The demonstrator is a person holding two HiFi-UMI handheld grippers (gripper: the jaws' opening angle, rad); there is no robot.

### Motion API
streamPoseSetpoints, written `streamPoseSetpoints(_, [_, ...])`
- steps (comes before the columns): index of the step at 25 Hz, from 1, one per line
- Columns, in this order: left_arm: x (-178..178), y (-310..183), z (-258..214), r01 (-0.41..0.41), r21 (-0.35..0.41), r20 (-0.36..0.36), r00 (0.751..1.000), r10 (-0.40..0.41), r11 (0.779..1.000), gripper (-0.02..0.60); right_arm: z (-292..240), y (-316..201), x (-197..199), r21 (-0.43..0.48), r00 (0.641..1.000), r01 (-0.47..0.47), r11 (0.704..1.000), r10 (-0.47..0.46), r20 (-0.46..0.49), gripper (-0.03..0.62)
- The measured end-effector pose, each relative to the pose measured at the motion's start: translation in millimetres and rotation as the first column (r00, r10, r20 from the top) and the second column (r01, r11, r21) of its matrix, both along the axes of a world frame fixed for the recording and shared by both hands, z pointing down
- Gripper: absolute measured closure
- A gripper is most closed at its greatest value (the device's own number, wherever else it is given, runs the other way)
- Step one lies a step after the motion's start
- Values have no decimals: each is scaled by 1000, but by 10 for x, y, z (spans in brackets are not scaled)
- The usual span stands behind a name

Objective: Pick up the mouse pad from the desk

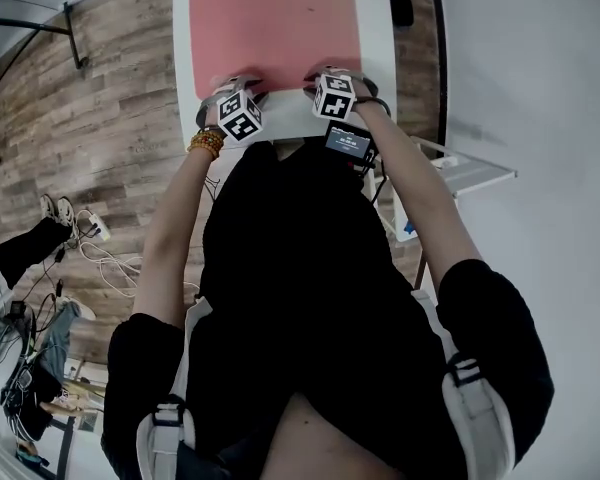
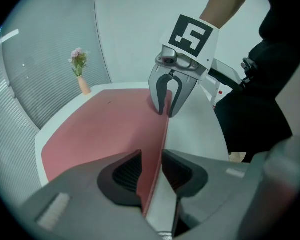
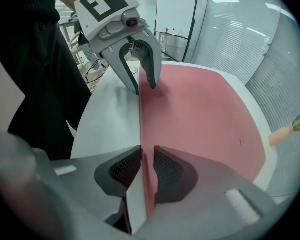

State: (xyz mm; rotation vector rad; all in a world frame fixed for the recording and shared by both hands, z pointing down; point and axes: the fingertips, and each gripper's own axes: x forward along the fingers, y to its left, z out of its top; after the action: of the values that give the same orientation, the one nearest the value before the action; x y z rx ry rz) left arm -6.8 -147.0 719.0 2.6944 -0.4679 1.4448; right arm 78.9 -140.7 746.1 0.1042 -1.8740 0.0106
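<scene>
On the white surface (image 1: 376, 38), the pink mouse pad (image 1: 275, 18) has its near edge between the slightly parted jaws of the left gripper (image 2: 151, 160) and right gripper (image 3: 147, 155). Close both evenly, pinch firmly, then lift together, level.

Diffuse, even lighting is provided; soft shadows are cast on the mouse pad (image 3: 200, 109); edges are distorted, corners vignetted.

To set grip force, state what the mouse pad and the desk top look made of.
Mouse pad: pink, matte, no glare, with a thin edge; probably soft rubber or faux leather, though the look can't settle which. Desk top: white, smooth, slight sheen, rounded corners; likely laminate or painted board.
</scene>
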Motion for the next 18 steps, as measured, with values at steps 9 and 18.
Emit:
streamPoseSetpoints(9, [182,31,-25,-12,-7,-12,1000,12,1000,462,-56,-48,-7,-137,992,-117,984,121,22,513])
streamPoseSetpoints(18, [495,22,61,-43,-10,8,999,43,999,462,-3,-57,35,-223,983,-158,962,175,59,536])
